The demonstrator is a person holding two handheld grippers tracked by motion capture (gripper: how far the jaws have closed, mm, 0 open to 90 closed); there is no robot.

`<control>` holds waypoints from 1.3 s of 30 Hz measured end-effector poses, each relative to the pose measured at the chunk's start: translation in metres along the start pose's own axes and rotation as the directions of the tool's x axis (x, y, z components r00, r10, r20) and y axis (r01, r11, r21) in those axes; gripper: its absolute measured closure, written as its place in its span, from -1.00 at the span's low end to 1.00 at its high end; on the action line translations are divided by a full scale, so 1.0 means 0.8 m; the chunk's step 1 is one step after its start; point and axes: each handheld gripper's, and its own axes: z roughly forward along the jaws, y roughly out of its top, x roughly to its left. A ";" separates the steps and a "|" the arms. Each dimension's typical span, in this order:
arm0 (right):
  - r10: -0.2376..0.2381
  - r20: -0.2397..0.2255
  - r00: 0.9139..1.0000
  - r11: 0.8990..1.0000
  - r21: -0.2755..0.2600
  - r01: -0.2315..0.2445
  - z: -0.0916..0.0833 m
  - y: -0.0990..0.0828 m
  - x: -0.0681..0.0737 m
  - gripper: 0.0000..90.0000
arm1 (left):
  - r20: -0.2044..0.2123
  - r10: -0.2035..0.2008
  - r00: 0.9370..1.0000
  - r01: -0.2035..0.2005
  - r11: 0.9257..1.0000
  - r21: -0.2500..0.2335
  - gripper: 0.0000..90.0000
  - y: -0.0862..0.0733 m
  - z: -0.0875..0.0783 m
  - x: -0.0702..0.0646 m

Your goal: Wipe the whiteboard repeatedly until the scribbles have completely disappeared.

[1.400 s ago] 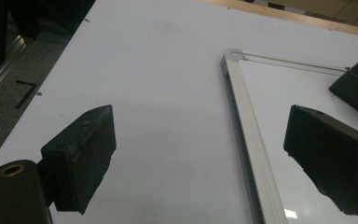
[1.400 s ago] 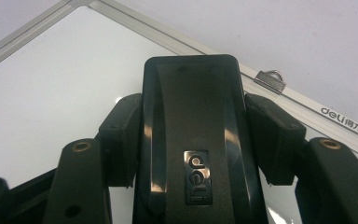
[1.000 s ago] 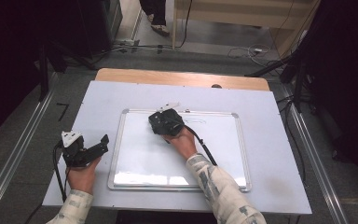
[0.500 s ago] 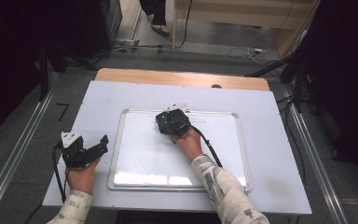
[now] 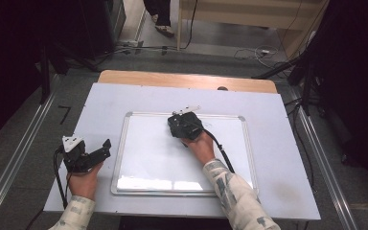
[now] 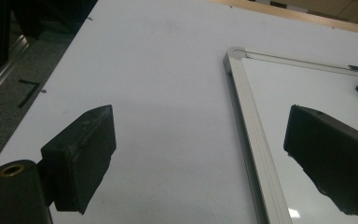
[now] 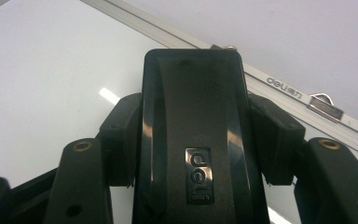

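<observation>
A white whiteboard (image 5: 158, 160) with a silver frame lies flat in the middle of the table. My right gripper (image 5: 184, 125) sits over its upper part, close to the top frame, shut on a black eraser (image 7: 193, 93) marked "deli". Both pads press the eraser's sides, and it rests face down on the board (image 7: 51, 60). My left gripper (image 5: 104, 149) rests on the table just left of the board's left frame (image 6: 244, 121). It is open, and its two black pads (image 6: 81, 156) stand wide apart with nothing between them.
A white sheet (image 5: 278, 143) covers the table, with a wooden strip (image 5: 187, 80) along the far edge. Metal rails (image 5: 14, 163) run along the floor on both sides. Cables lie on the floor behind the table. A metal hanging clip (image 7: 326, 103) sits on the board's top frame.
My right gripper has slid the eraser a little to the right along the top of the board. The left gripper has stayed where it was.
</observation>
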 end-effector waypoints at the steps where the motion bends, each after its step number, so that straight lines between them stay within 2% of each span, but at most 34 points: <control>1: 0.004 0.001 1.000 1.000 0.000 -0.004 -0.001 -0.001 -0.001 -0.12 | 0.000 0.000 1.000 0.000 1.000 0.000 -0.79 0.000 0.000 0.000; 39: 0.080 0.064 0.995 0.997 0.000 -0.080 -0.031 -0.034 -0.064 -0.12 | -0.002 0.007 1.000 -0.007 1.000 0.007 -0.79 -0.001 0.001 -0.002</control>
